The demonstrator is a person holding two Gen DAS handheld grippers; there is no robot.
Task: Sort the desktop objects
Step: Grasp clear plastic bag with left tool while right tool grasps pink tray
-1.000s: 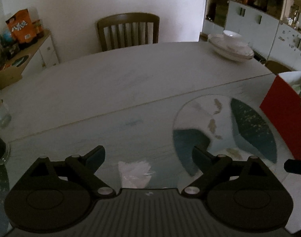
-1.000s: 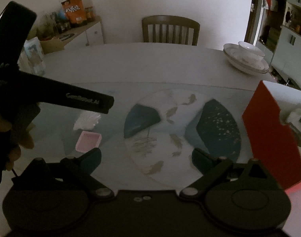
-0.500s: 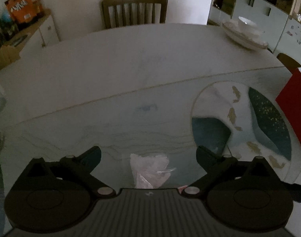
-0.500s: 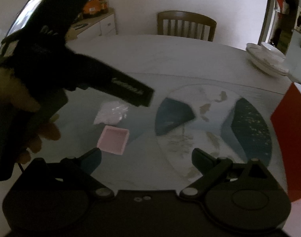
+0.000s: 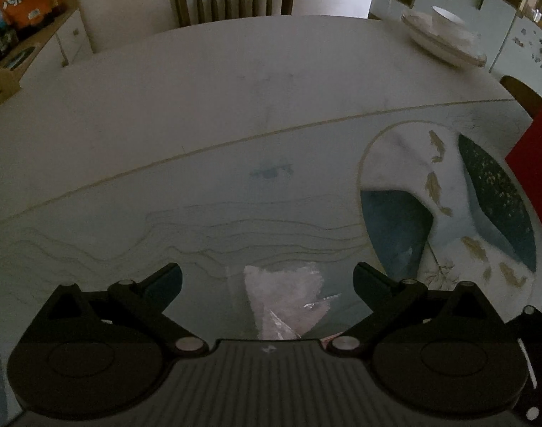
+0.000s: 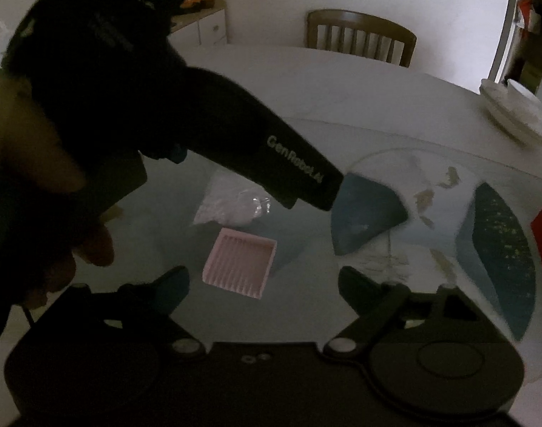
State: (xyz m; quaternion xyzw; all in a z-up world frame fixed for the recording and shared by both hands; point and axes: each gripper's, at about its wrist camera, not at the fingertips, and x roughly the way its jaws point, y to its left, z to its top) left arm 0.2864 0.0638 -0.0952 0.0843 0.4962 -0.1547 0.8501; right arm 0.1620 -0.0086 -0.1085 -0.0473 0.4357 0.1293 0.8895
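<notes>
My left claw [image 5: 267,277] is spread wide, nothing pinched, poised over the crinkled clear plastic bag of pale pink stuff [image 5: 288,299] lying between its fingers on the marbled glass counter [image 5: 235,185]. To take it well I should drop straight down and pinch the bunched middle, since the slick film looks likely to slide. Just beside the bag lies the small square pink ribbed plastic tray [image 6: 239,264], flat and rim up. My right claw [image 6: 263,284] is closing with nothing between its fingers; I'd centre it over that tray before pinching the shallow rim.
</notes>
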